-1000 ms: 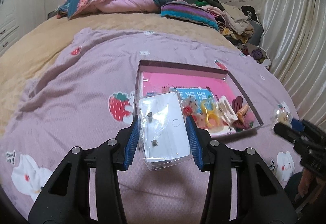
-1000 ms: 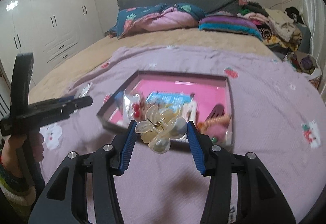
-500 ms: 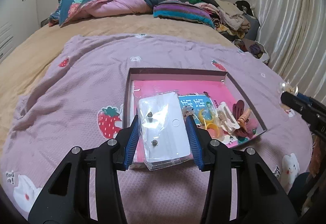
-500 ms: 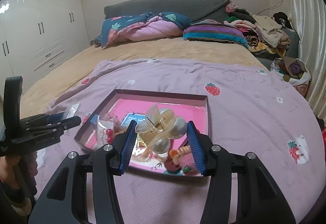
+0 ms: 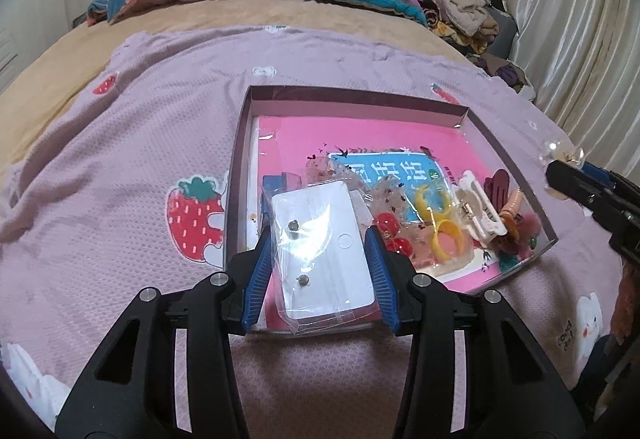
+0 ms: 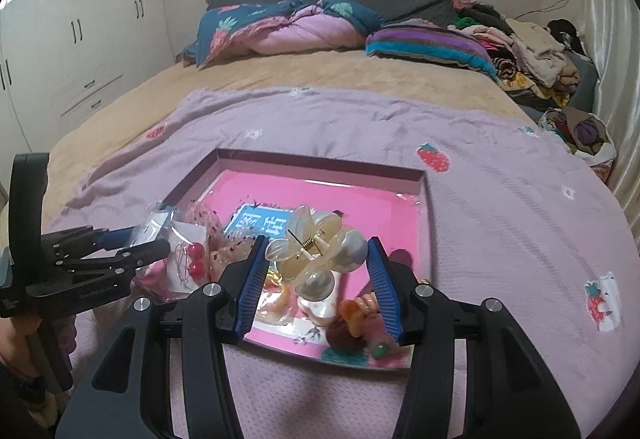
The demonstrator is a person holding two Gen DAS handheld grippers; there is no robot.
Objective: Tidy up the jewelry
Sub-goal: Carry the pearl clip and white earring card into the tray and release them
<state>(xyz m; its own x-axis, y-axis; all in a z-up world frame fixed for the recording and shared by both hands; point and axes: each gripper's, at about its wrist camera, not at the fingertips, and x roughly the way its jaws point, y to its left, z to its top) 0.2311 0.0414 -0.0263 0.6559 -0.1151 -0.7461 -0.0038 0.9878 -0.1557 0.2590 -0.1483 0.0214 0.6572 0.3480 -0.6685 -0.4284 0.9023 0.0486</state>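
My left gripper (image 5: 318,259) is shut on a clear packet with a white earring card (image 5: 322,251) and holds it over the near left corner of the shallow pink-lined box (image 5: 352,95). My right gripper (image 6: 316,263) is shut on a pearly flower hair claw (image 6: 316,257), held above the near edge of the box (image 6: 320,163). The box holds a yellow clip (image 5: 440,227), a white claw clip (image 5: 478,211), red cherry earrings (image 5: 394,231) and other small pieces. The left gripper also shows in the right wrist view (image 6: 132,251), the right one in the left wrist view (image 5: 560,175).
The box lies on a lilac strawberry-print blanket (image 5: 120,179) over a tan bedspread (image 6: 248,79). Pillows and quilts (image 6: 288,27) sit at the headboard. A clothes pile (image 6: 532,55) lies at the far right, wardrobes (image 6: 72,31) stand left, a curtain (image 5: 580,19) hangs right.
Both grippers have moved forward toward the box, each still holding its item. The packet now hangs over the box's near left corner and the flower claw over its near edge.
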